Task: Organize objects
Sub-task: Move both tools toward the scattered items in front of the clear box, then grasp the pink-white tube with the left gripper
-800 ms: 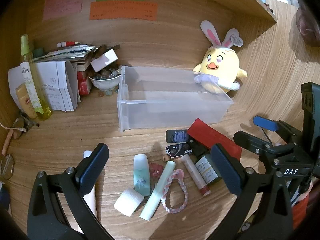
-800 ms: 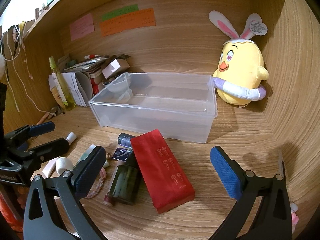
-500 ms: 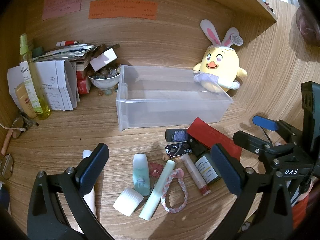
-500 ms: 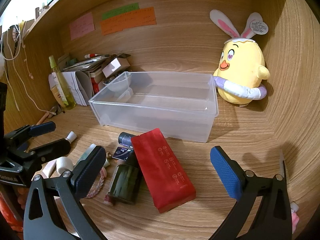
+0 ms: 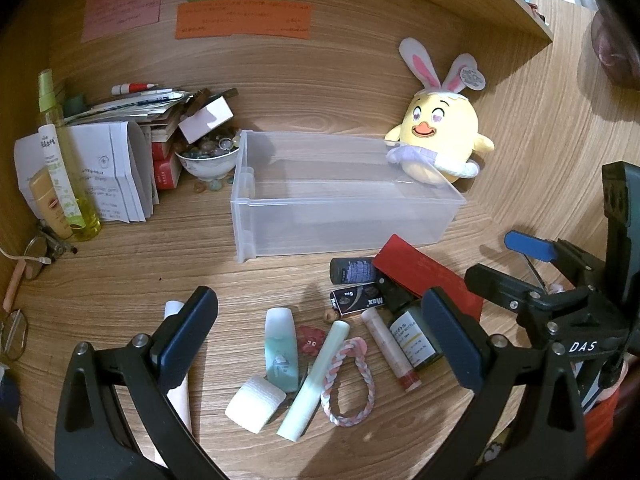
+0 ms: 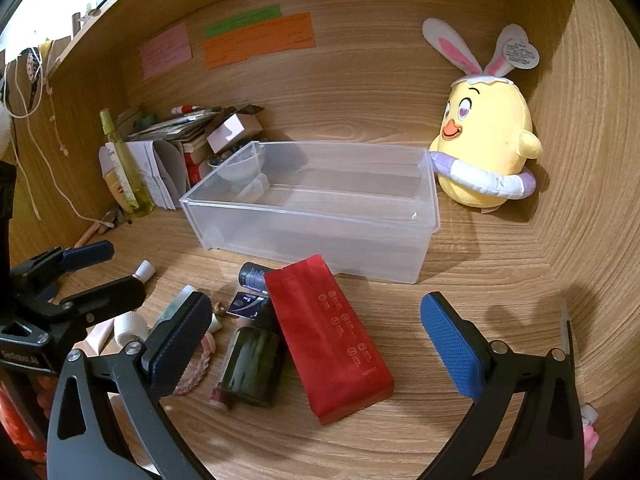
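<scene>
Both tongs hang wide open and hold nothing — the left tongs (image 5: pixel 320 344) over the small bits, the right tongs (image 6: pixel 316 336) over the red pouch (image 6: pixel 326 334). Since a moment ago hardly anything has changed, so the sorting has not begun and the clear box (image 5: pixel 340 196) is empty. On the worktop (image 5: pixel 120 280) in front of it lie one red pouch, one dark green bottle (image 6: pixel 252 364), one white roll (image 5: pixel 256 402), one braided loop (image 5: pixel 348 384), one little black box (image 5: pixel 356 300) — and maybe three or four tubes, hard to count.
</scene>
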The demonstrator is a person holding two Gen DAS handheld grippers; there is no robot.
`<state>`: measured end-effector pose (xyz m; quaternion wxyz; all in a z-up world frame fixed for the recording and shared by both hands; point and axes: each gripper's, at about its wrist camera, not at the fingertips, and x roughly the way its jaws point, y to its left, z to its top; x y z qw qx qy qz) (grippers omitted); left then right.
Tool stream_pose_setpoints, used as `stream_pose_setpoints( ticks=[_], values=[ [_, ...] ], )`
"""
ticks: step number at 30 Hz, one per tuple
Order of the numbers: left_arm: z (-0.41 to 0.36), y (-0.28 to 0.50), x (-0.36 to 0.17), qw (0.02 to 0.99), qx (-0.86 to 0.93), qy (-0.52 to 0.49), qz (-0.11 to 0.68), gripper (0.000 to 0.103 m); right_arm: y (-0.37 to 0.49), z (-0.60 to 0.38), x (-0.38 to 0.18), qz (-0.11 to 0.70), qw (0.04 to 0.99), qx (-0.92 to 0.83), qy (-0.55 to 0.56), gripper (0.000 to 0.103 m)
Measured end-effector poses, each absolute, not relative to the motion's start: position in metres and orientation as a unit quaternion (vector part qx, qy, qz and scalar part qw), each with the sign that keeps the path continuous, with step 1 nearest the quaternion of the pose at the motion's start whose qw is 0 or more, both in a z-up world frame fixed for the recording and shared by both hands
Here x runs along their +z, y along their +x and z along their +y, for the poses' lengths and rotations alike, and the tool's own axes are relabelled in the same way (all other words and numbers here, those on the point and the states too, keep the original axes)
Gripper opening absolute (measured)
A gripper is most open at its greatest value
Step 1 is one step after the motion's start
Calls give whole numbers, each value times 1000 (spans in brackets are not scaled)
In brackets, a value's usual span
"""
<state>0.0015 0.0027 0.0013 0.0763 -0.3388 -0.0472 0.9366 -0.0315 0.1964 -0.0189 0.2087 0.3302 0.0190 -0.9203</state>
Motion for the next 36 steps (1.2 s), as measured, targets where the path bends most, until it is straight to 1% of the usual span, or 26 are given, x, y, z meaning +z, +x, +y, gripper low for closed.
stream_pose_setpoints(
  ticks=[13,19,24,29,36],
  values=[
    [4,1,3,79,936,-340,-47,103,-31,194,-18,21,211,-919,333,103],
    [-2,2,5,88,933,-344,-59,103,-33,200,-12,3,221,-920,322,103],
    [-11,-1,6,83,932,-349,-62,103,-39,202,-9,14,214,-922,322,103],
    [-31,-7,-2,61,927,-362,-73,103,-54,200,-19,39,186,-919,346,103],
    [-63,-7,-25,12,919,-387,-75,103,-70,204,-42,21,199,-898,393,103]
  ],
)
